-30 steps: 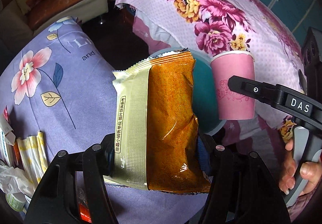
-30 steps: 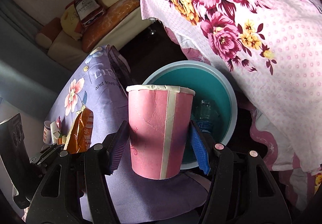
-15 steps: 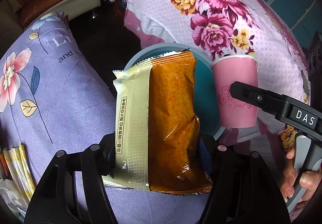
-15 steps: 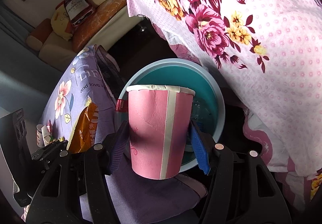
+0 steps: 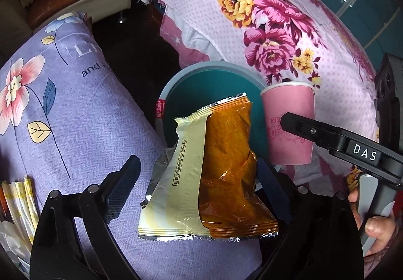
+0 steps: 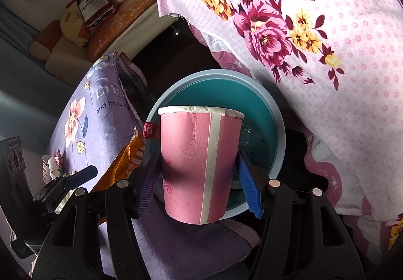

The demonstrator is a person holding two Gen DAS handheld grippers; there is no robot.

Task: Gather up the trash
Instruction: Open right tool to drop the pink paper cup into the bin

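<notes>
Packet (image 5: 211,174), orange and cream, sits between my left gripper's (image 5: 201,179) fingers over the near rim of the teal bin (image 5: 214,83). The jaws have just been opening; the left finger (image 5: 121,186) stands clear of the packet, and I cannot see whether the right one touches it. I log this claw as wide apart, holding nothing. My right gripper (image 6: 199,179) has both pads pressed on the pink cup (image 6: 199,161), upright, in front of the bin. A clear bottle (image 6: 249,134) lies inside the bin. Purple floral cloth (image 5: 63,108) spreads to the left, pink floral cloth (image 5: 277,28) behind.
</notes>
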